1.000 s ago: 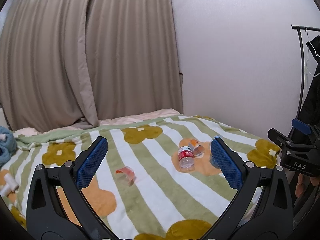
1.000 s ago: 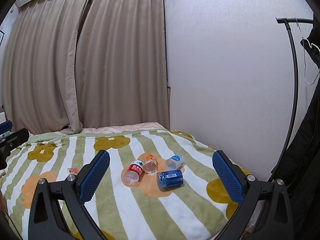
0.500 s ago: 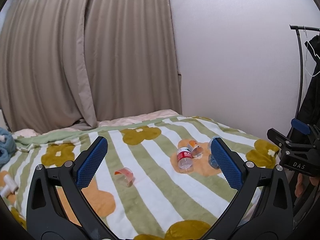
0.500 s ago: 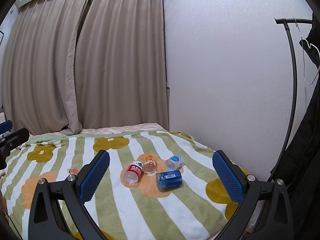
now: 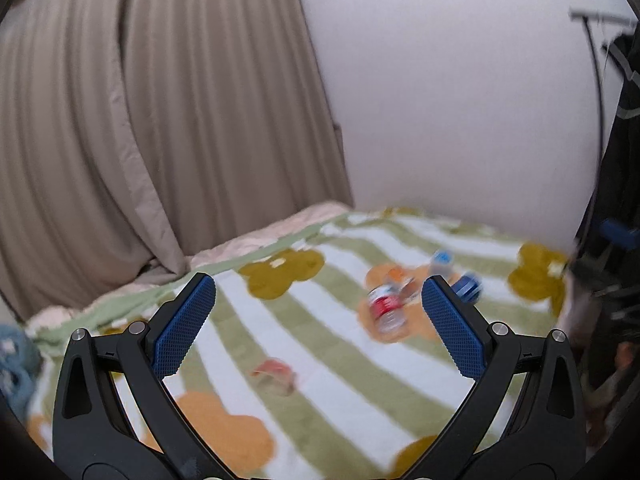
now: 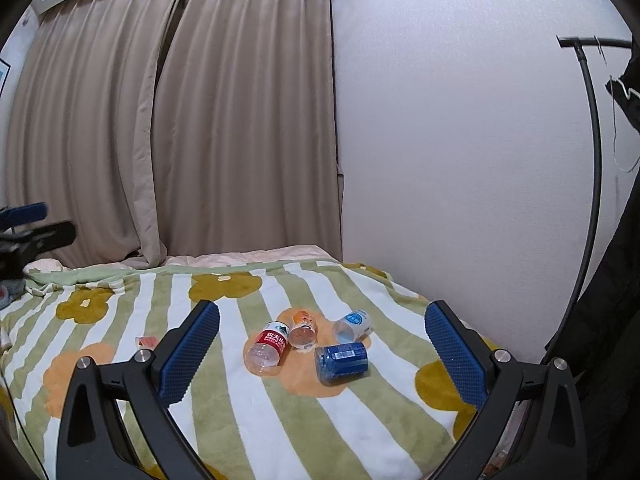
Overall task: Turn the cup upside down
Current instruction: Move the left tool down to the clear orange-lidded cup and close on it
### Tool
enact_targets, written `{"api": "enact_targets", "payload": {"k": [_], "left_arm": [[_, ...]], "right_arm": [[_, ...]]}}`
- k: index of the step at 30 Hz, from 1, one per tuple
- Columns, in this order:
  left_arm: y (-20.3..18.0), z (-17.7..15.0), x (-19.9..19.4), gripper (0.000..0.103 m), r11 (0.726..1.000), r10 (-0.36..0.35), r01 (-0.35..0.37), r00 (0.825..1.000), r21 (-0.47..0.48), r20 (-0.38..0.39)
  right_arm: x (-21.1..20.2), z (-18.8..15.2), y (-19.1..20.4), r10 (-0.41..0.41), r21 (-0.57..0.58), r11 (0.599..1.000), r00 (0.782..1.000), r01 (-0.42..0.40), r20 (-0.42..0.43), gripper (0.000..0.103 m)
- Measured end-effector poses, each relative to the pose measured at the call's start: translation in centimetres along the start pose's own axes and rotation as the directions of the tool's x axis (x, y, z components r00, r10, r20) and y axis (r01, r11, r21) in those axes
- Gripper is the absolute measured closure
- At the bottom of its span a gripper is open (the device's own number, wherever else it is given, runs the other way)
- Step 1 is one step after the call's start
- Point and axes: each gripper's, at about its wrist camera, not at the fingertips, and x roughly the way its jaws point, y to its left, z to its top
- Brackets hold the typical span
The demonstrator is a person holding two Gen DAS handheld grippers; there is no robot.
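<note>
A small clear cup with a red-orange band [image 5: 276,374] lies on its side on the striped flower blanket [image 5: 328,392], blurred in the left wrist view. It shows small at the left in the right wrist view [image 6: 147,341]. My left gripper [image 5: 316,324] is open and empty, above and short of the cup. My right gripper [image 6: 322,354] is open and empty, held above the bed's near part, well short of the bottles.
On the blanket [image 6: 360,420] lie a red-label bottle [image 6: 269,346], an orange-label bottle [image 6: 304,330], a light-blue-label bottle [image 6: 353,325] and a dark blue can [image 6: 342,362]. Curtains [image 6: 180,140] hang behind; a white wall and a coat rack [image 6: 592,184] stand right.
The left wrist view has swung and blurred, with the scene shifted to the right and the cup lower in frame. The right gripper has barely moved. Both stay open.
</note>
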Motion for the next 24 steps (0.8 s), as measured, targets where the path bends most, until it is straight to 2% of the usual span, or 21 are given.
{"api": "enact_targets", "payload": {"k": [2, 4, 8, 10, 12, 13, 16, 17, 18, 19, 21, 22, 24], "left_arm": [[1.0, 0.3, 2.7, 0.000, 1.000, -0.001, 0.003, 0.997, 0.030, -0.076], [2.3, 0.2, 6.3, 0.000, 0.999, -0.032, 0.039, 0.983, 0.034, -0.183], [4.0, -1.9, 13.3, 0.000, 0.995, -0.063, 0.087, 0.925, 0.046, -0.374], [4.5, -3.9, 17.0, 0.000, 0.994, -0.053, 0.092, 0.882, 0.061, -0.468], [5.1, -6.2, 20.3, 0.000, 0.992, -0.061, 0.110, 0.831, 0.057, -0.553], [5.5, -7.0, 21.5, 0.000, 0.992, -0.061, 0.114, 0.812, 0.056, -0.580], [6.8, -10.9, 25.8, 0.000, 0.989, -0.032, 0.122, 0.719, 0.080, -0.694], [7.1, -11.8, 26.7, 0.000, 0.989, -0.023, 0.123, 0.695, 0.087, -0.719], [7.2, -12.4, 27.4, 0.000, 0.987, -0.017, 0.129, 0.683, 0.098, -0.730], [7.4, -13.5, 28.4, 0.000, 0.985, -0.020, 0.142, 0.657, 0.097, -0.754], [7.7, -14.6, 29.7, 0.000, 0.983, -0.037, 0.165, 0.620, 0.084, -0.783], [7.7, -15.3, 30.4, 0.000, 0.982, -0.048, 0.174, 0.597, 0.072, -0.801], [7.7, -15.9, 31.3, 0.000, 0.981, -0.059, 0.183, 0.575, 0.058, -0.816]], "right_arm": [[0.3, -0.2, 0.1, 0.006, 0.001, 1.000, 1.000, -0.006, -0.008, 0.000], [0.7, -0.4, -0.1, 0.013, 0.005, 1.000, 1.000, -0.013, -0.019, 0.000], [1.5, -1.0, -0.4, 0.023, 0.014, 1.000, 0.999, -0.022, -0.039, 0.000], [2.2, -1.2, -0.4, 0.026, 0.016, 1.000, 0.998, -0.025, -0.056, 0.000], [2.8, -1.5, -0.6, 0.025, 0.018, 1.000, 0.997, -0.024, -0.069, 0.000], [3.0, -1.7, -0.7, 0.026, 0.018, 1.000, 0.997, -0.024, -0.074, 0.000], [4.0, -2.2, -0.9, 0.025, 0.020, 1.000, 0.995, -0.023, -0.098, 0.000], [4.5, -2.5, -0.9, 0.024, 0.021, 1.000, 0.994, -0.022, -0.110, 0.000], [4.7, -2.7, -1.0, 0.025, 0.022, 1.000, 0.993, -0.022, -0.115, 0.000], [5.3, -3.0, -0.9, 0.024, 0.022, 1.000, 0.991, -0.022, -0.130, 0.000], [6.3, -3.5, -0.9, 0.035, 0.027, 0.999, 0.988, -0.031, -0.153, 0.000], [6.8, -3.8, -0.7, 0.048, 0.032, 0.999, 0.985, -0.043, -0.164, 0.000], [7.6, -4.5, -0.4, 0.077, 0.046, 0.996, 0.981, -0.070, -0.178, 0.000]]}}
